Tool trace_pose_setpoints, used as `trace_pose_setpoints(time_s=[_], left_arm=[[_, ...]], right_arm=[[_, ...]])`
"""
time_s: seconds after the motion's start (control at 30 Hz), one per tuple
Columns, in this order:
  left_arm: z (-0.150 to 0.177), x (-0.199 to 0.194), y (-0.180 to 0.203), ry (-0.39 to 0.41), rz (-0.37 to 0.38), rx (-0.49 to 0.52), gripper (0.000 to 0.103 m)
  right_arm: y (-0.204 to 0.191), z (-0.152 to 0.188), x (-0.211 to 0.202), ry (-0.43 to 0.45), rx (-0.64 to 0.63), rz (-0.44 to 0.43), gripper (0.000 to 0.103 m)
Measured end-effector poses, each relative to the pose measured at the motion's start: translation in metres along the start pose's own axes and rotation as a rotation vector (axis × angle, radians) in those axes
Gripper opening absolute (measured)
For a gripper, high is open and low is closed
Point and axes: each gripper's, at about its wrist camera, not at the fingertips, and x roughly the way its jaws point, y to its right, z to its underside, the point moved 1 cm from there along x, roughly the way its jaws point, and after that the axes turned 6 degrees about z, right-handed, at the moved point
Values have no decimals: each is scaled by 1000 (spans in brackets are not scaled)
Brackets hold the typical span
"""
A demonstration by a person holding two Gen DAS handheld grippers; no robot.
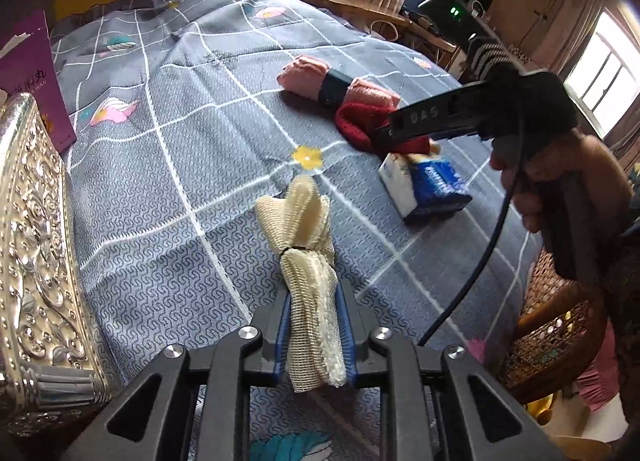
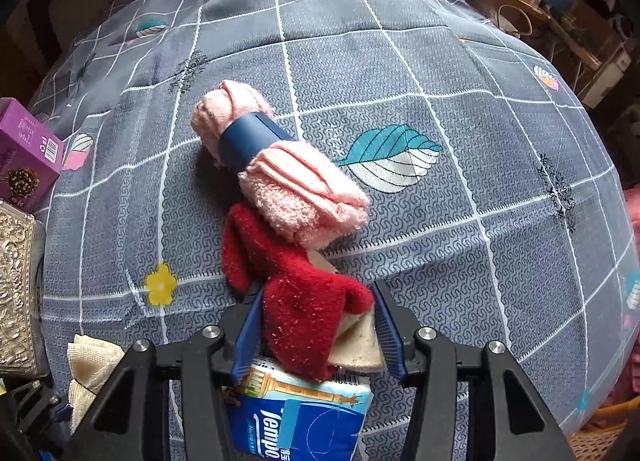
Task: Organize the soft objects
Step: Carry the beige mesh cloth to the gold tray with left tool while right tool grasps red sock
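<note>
My left gripper (image 1: 314, 301) is shut on a cream mesh cloth bundle (image 1: 310, 261), tied with a black band, held above the grey checked bedspread (image 1: 168, 189). My right gripper (image 2: 316, 297) has its jaws around a red fuzzy sock (image 2: 296, 301); a beige card insert (image 2: 358, 347) sticks out of the sock. The sock lies partly on a blue tissue pack (image 2: 300, 417). A pink rolled towel with a blue band (image 2: 272, 165) lies just beyond. In the left wrist view the right gripper (image 1: 394, 133) reaches the red sock (image 1: 360, 125) beside the pink towel (image 1: 336, 81) and tissue pack (image 1: 424, 185).
An embossed silver box (image 1: 36, 273) stands at the left edge of the bed with a purple carton (image 1: 36, 73) behind it. A wooden desk with electronics (image 1: 436, 17) is at the back right. A wicker chair (image 1: 556, 325) stands to the right of the bed.
</note>
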Motion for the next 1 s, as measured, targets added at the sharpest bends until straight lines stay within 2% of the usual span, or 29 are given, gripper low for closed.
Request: trace_pose_setpoints(time_s=[0.17,0.27,0.33,0.43,0.63,0.8,0.9,1.0], left_arm=[[-14,-12,14,23,-36,60,16],[-25,-15,12,24,18,17,15],[-38,-22,12,52,-3,16,15],[-67,-40,9,95,-11,2,16],[-134,-96,-8,241,-117,-5,16],[-159,-149,-61,354,-245,-91,16],[-149,-178,-105,401,-330,-184,16],[-123,-207,-147,441,-390,-283,16]], right_arm=[[0,-1,1,1,-3,2,49],[0,-1,2,-1,-2,1,50],[1,-2,3,-4,1,0,51],[2,-1,2,-4,2,0,51],[2,0,2,-5,-1,1,51],[3,-2,3,-2,-10,3,52],[1,-1,3,5,-21,7,51],[-1,-1,4,8,-26,9,51]])
